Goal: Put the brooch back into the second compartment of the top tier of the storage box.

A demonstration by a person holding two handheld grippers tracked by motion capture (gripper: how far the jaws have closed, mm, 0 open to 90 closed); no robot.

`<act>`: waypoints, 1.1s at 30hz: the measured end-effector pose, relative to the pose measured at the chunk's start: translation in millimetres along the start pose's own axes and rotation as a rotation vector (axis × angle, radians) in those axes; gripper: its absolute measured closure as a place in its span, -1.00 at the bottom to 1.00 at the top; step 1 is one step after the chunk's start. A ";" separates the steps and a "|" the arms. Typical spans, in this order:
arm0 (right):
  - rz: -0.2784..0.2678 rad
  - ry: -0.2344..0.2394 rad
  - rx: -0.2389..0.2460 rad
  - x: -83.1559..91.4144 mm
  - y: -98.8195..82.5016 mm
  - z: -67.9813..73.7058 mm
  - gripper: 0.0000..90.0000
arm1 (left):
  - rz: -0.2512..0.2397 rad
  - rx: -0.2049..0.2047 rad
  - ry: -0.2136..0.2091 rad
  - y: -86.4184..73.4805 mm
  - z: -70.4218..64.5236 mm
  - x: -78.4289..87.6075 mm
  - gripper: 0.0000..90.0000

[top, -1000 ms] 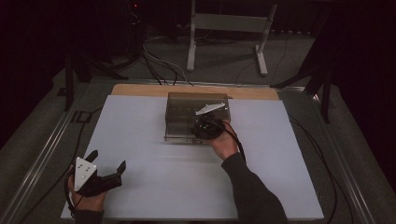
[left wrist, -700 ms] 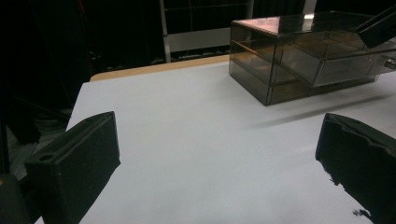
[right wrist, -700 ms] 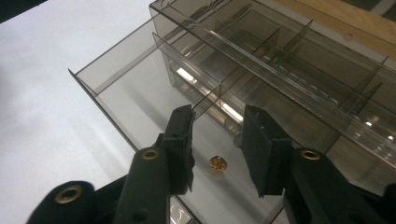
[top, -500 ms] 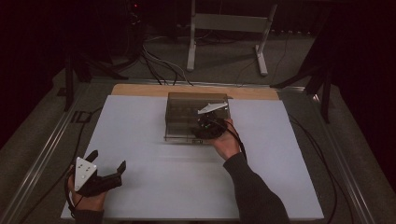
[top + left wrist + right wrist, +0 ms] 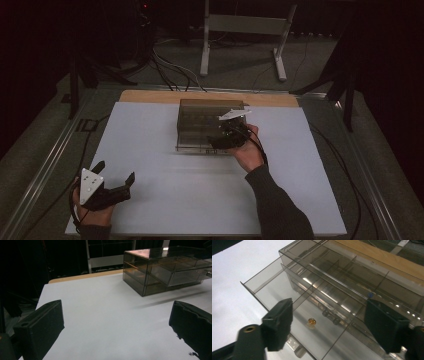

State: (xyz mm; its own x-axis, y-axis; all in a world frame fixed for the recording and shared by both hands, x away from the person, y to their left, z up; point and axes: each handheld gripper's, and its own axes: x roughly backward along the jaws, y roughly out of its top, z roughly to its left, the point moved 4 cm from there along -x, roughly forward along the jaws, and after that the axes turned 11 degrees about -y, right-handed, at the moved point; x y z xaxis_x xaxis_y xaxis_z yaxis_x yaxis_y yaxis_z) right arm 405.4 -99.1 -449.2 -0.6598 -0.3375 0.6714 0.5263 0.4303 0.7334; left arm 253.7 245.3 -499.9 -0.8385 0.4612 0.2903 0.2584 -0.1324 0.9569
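A smoky clear plastic drawer box (image 5: 200, 122) stands at the middle back of the white table top (image 5: 190, 200). My right gripper (image 5: 218, 140) hovers over its front right part, jaws open. In the right gripper view one drawer (image 5: 287, 287) is pulled out below my right gripper (image 5: 329, 325), which holds nothing. A small amber bead (image 5: 312, 321) lies in one of its compartments, beside two small dark knobs (image 5: 330, 317). My left gripper (image 5: 115, 173) rests open at the front left, far from the box (image 5: 162, 270).
A wooden strip (image 5: 150, 96) runs along the table's far edge. Behind it stand a metal frame (image 5: 245, 30) and cables on the floor (image 5: 170, 65). A cable (image 5: 345, 175) trails over the table's right side.
My right gripper has shifted slightly to the right over the box. The left gripper has stayed where it was.
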 end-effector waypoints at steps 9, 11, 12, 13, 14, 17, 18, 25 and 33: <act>0.002 -0.026 -0.021 5.0 -3.8 -8.0 -0.77 | -0.001 0.000 -0.001 0.0 -0.2 0.0 -0.99; 0.001 -0.031 -0.020 6.2 -5.0 -9.1 -0.86 | 0.000 0.000 -0.001 0.1 -0.2 0.0 -0.99; 0.001 -0.036 -0.019 7.0 -5.9 -10.0 -0.91 | -0.001 0.000 -0.001 0.1 -0.2 0.0 -0.99; 0.000 -0.039 -0.019 7.5 -6.4 -10.7 -0.92 | -0.001 0.000 -0.001 0.2 -0.2 0.1 -0.99; -0.001 -0.041 -0.019 8.5 -7.5 -11.8 -0.95 | -0.002 0.000 -0.001 0.2 -0.2 0.1 -0.99; -0.003 -0.049 -0.023 10.9 -10.0 -15.3 -1.00 | 0.000 0.000 -0.002 0.1 -0.5 -0.1 -0.99; -0.005 -0.049 -0.025 11.6 -10.6 -16.2 -1.00 | -0.001 -0.001 -0.002 0.2 -0.6 -0.1 -0.99; -0.016 -0.060 -0.037 17.9 -17.0 -26.0 -1.00 | 0.000 0.001 -0.003 0.1 -0.6 -0.5 -0.99; -0.021 -0.075 -0.047 24.8 -25.8 -37.9 -1.00 | 0.001 0.001 -0.003 0.1 -0.5 -0.6 -0.99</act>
State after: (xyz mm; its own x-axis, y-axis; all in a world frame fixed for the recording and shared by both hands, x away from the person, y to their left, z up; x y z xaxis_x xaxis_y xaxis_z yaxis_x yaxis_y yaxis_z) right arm 395.9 -150.3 -447.4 -0.7080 -0.2816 0.6476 0.5357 0.3835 0.7523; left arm 254.0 244.6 -500.0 -0.8367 0.4641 0.2908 0.2597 -0.1314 0.9567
